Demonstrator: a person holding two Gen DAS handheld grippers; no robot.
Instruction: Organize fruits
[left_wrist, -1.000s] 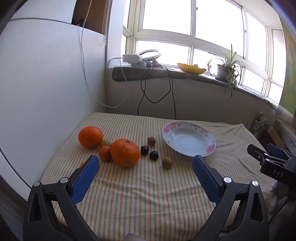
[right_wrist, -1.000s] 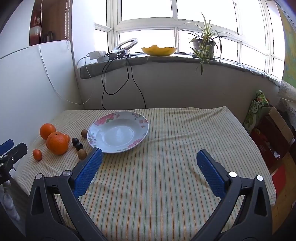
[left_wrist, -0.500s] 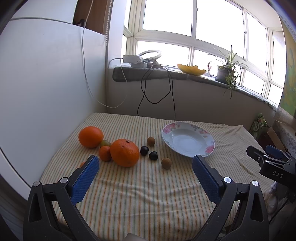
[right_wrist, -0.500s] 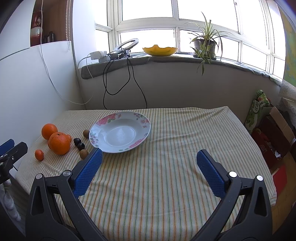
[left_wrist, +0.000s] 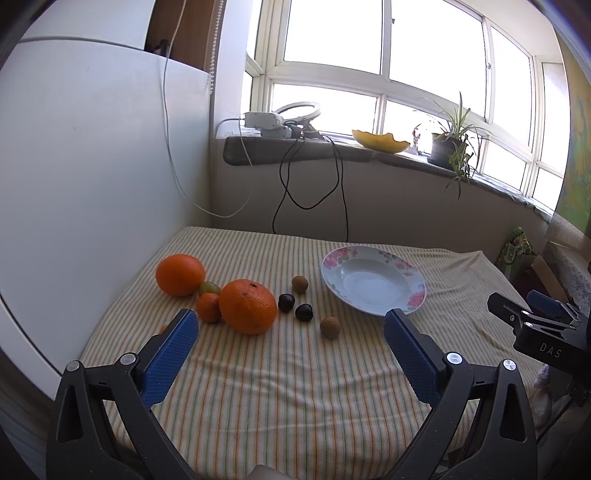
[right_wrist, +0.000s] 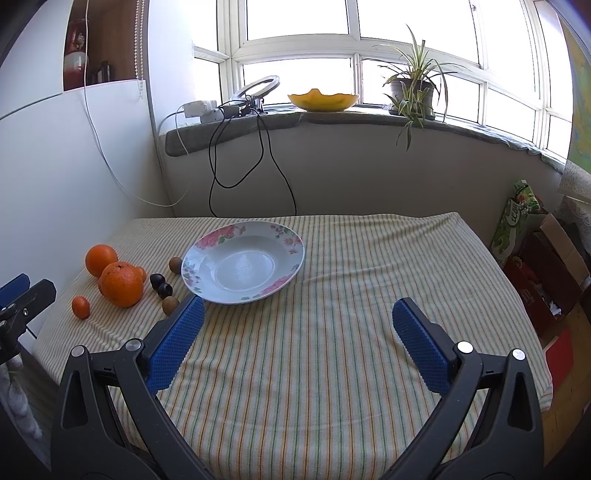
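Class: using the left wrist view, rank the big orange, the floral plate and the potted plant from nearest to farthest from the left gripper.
1. Big orange: just ahead of the left gripper, left of centre.
2. Floral plate: ahead, to the right.
3. Potted plant: far right, on the windowsill.

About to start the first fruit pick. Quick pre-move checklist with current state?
1. Left claw open, nothing held: ok.
2. Right claw open, nothing held: ok.
3. Plate has no fruit in it, ready to receive: ok.
4. Fruit in view and loose on the cloth: large orange, second orange, two dark fruits, brown fruits: ok.
5. Small orange fruit touches the large orange, so a grasp there may nudge both: not ok.
6. Fruit softness or grip hold: cannot tell.
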